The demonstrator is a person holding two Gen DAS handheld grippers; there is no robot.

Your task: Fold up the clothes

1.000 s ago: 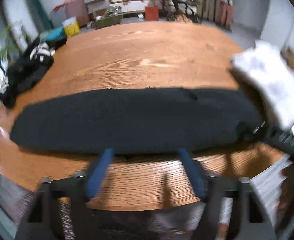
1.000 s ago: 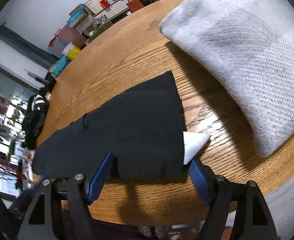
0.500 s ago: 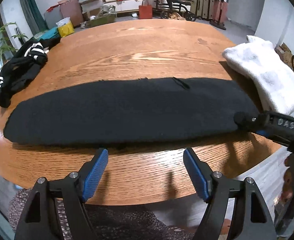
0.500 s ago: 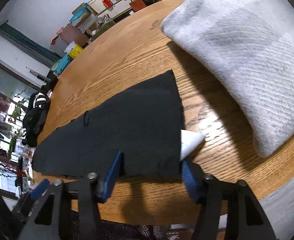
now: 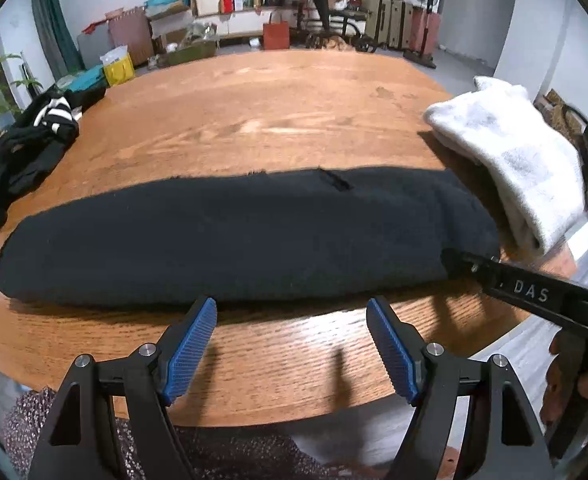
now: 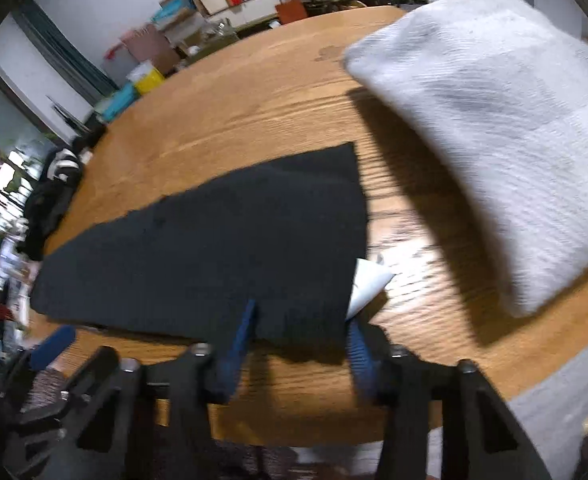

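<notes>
The black garment [image 5: 234, 236] lies as a long, flat, matte band along the near edge of the oak-grained desk [image 5: 278, 120], with further folds left. Beside its right end lies a folded, ribbed white knit [image 5: 509, 160]. The right gripper [image 6: 299, 332] jaws are closing around the band's near corner; the left gripper [image 5: 292, 344] jaws gape empty just short of its edge.

The only words that can be read are the white letters "DAS". They stand on the black arm of the right tongs [image 5: 459, 262], seen from the left wrist camera. The boxes and bags far back in the room are too small to read.
</notes>
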